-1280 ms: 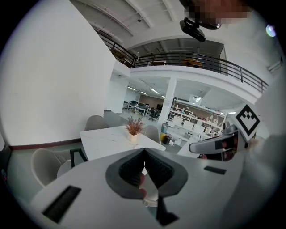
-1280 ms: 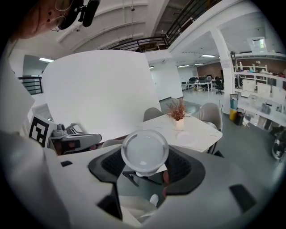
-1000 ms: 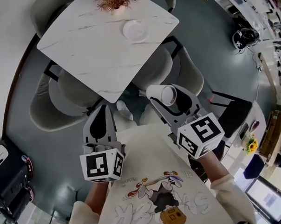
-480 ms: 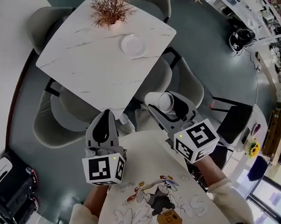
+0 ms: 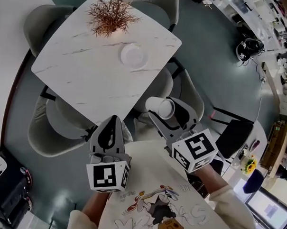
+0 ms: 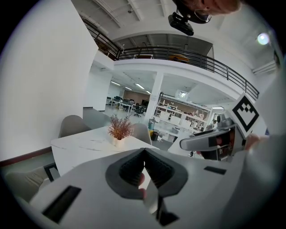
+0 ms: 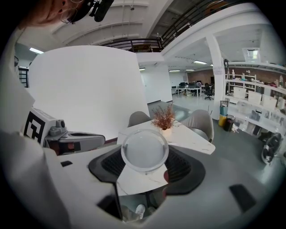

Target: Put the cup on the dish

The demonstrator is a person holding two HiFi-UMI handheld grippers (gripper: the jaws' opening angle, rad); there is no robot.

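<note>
Cup (image 5: 156, 106) sideways in level right gripper (image 5: 166, 110)

A white marble table (image 5: 83, 71) stands on a teal-grey floor (image 5: 217, 62), ringed by pale grey chairs (image 5: 55, 129) — a russet potted dried plant (image 5: 110, 15) sits near its far corner. Sunflowers (image 5: 249, 163) show at the right edge — office shelving (image 6: 178, 117) lines the hall beyond.

The right tool (image 5: 162, 115) holds the cup (image 5: 158, 105) near the table (image 5: 88, 73) bearing the dish (image 5: 132, 54).
</note>
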